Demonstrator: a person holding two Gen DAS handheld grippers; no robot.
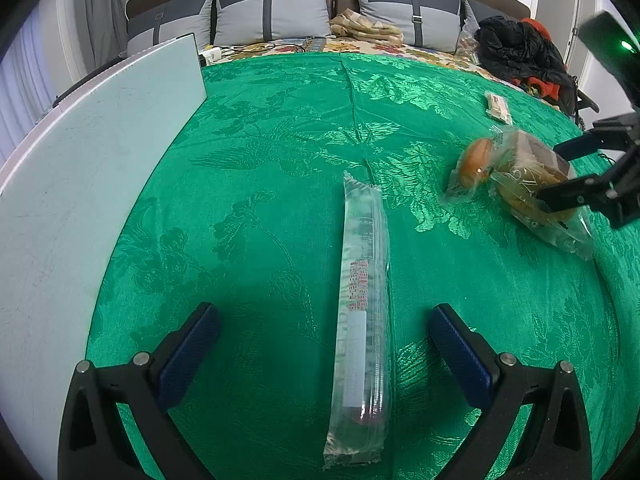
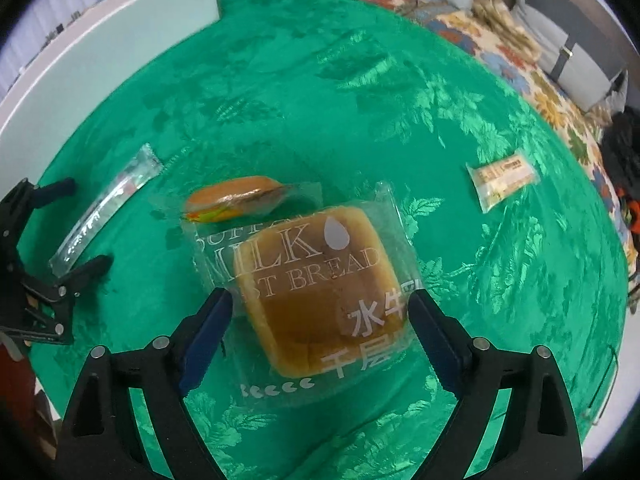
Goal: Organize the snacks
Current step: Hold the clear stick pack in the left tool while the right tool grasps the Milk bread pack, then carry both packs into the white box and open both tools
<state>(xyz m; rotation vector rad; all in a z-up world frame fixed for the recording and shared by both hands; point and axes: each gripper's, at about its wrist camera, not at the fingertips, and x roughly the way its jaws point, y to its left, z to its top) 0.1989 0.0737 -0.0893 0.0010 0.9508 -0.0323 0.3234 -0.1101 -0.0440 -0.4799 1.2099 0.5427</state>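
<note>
A milk bread packet [image 2: 316, 288] lies on the green cloth [image 2: 360, 100]. My right gripper [image 2: 320, 294] points steeply down over it, open, with its pads close beside the packet's two sides. The packet's far edge overlaps a burger-shaped bun packet [image 2: 236, 198]. A small pale snack packet [image 2: 502, 180] lies apart to the right. My left gripper [image 1: 324, 310] is open, with a long clear packet [image 1: 364, 312] lying on the cloth between its fingers, untouched. The left wrist view shows the right gripper [image 1: 550, 172] straddling the milk bread packet [image 1: 524, 176] beside the bun packet [image 1: 474, 162].
A white panel [image 1: 100, 140] stands along the cloth's left edge. Behind the cloth is a bed with grey pillows [image 1: 272, 12], a folded beige cloth [image 1: 364, 26] and a heap of black and orange clothing [image 1: 520, 52] at the far right.
</note>
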